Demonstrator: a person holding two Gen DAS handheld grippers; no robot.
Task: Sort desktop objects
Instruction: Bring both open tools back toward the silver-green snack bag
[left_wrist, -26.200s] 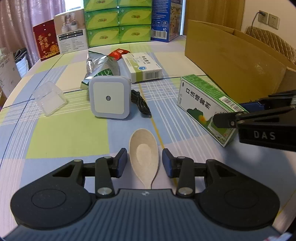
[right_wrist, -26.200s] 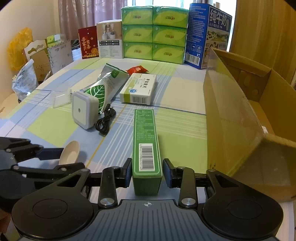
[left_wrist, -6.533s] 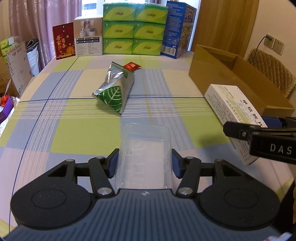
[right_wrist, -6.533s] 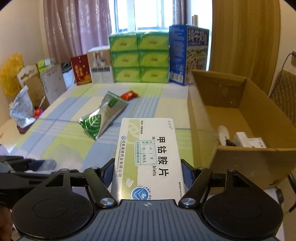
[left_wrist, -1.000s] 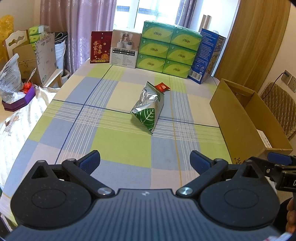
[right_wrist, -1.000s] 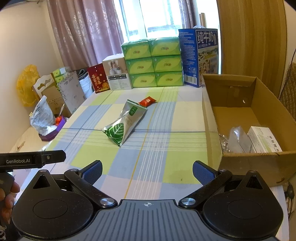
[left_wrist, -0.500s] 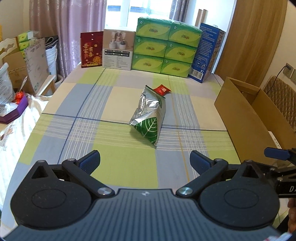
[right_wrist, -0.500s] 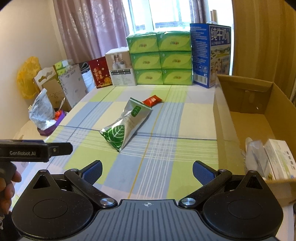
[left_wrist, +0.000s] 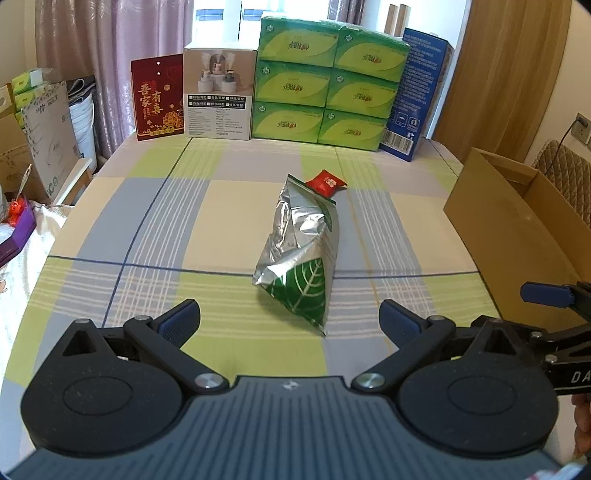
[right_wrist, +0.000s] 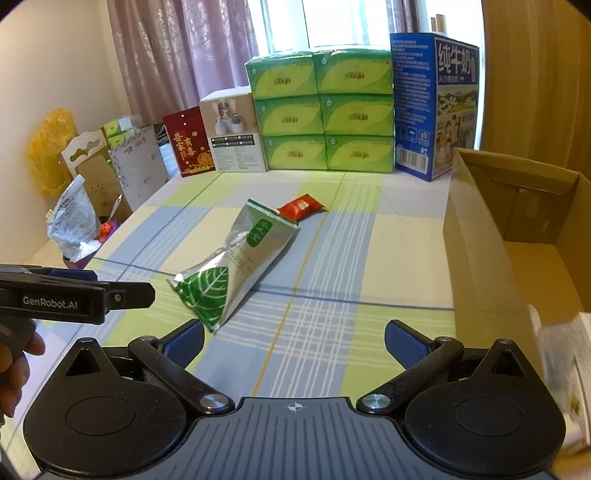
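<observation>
A silver and green foil pouch (left_wrist: 301, 254) lies on the checked tablecloth, its leaf-printed end toward me. A small red sachet (left_wrist: 326, 182) rests just beyond its far end. My left gripper (left_wrist: 290, 319) is open and empty, a short way in front of the pouch's near corner. In the right wrist view the pouch (right_wrist: 232, 266) lies ahead and to the left and the red sachet (right_wrist: 301, 206) is behind it. My right gripper (right_wrist: 294, 341) is open and empty, with the pouch's corner near its left finger. The cardboard box (right_wrist: 517, 236) stands at the right.
Green tissue packs (left_wrist: 325, 81), a blue milk carton (right_wrist: 432, 107), a white product box (left_wrist: 219, 98) and a red card (left_wrist: 158, 98) line the far edge of the table. A blurred white box (right_wrist: 565, 365) sits inside the carton. A hand (right_wrist: 14, 369) holds the left gripper.
Both grippers have moved forward toward the pouch, which now looks larger and closer. Both stay open and empty.
</observation>
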